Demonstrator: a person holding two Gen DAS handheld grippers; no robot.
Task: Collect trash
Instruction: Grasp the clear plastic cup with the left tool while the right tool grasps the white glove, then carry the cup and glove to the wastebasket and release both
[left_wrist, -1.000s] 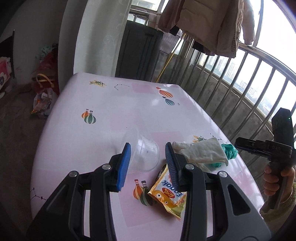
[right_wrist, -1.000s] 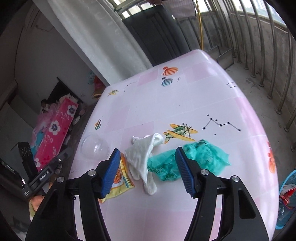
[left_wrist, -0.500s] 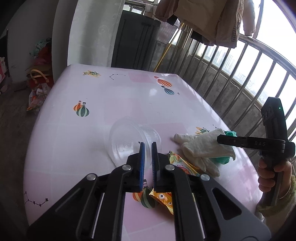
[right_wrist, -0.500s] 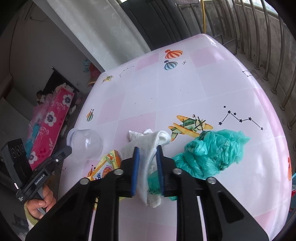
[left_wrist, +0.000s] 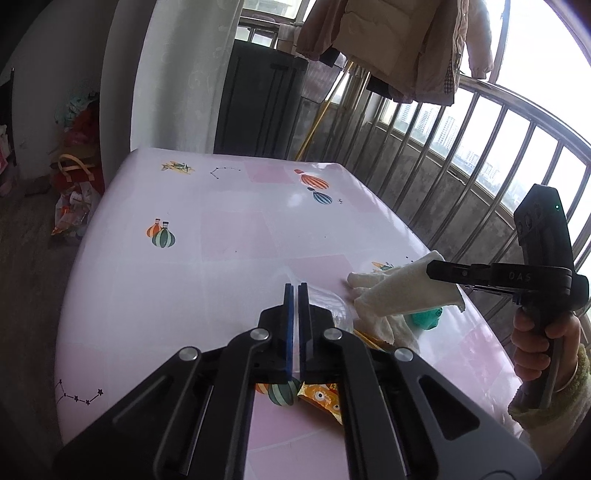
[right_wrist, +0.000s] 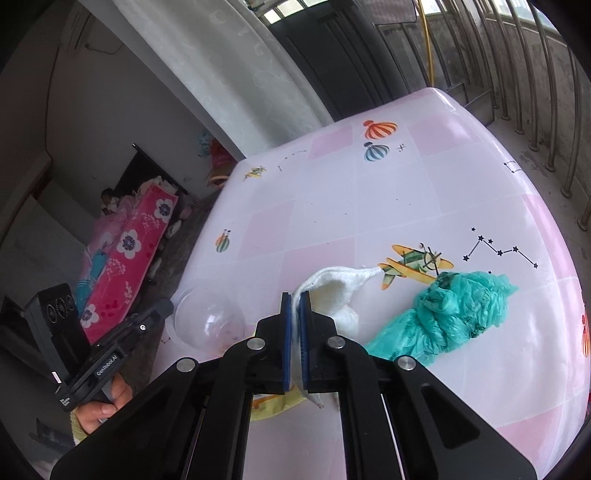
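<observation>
Left side: pinching the thin rim of the clear plastic cup (left_wrist: 328, 306) with the left tongs (left_wrist: 295, 286), just after closing down on it. Blue pads (left_wrist: 288, 325) almost meeting, with only the clear wall between them. Cup tipped on its side on the pink worktop (left_wrist: 221, 258), with its body bulging out just to the right of the tongs' tip. In the other view, shows as a clear dome right at the end of the left tongs, near the worktop's edge.

Right side: gripping the white cloth (right_wrist: 332, 288) with the right tongs (right_wrist: 295, 295), also just after closing. Fold of the cloth squeezed between the pads and sticking out above and below them. Lifted at the held part and draped down from the tip, with the far end stretching toward the printed aeroplane on the worktop.

Just right of the cloth and of the right tongs: crumpled green plastic bag (right_wrist: 450, 314), lying flat, free of both tongs, its near end tucked under the cloth.

Under and behind both tongs, close to the camera: yellow snack packet (left_wrist: 321, 397), flat on the worktop, partly hidden by the black arms, not gripped.

Each tool held at its handle by a hand: right hand (left_wrist: 535, 332), left hand (right_wrist: 107, 406).
</observation>
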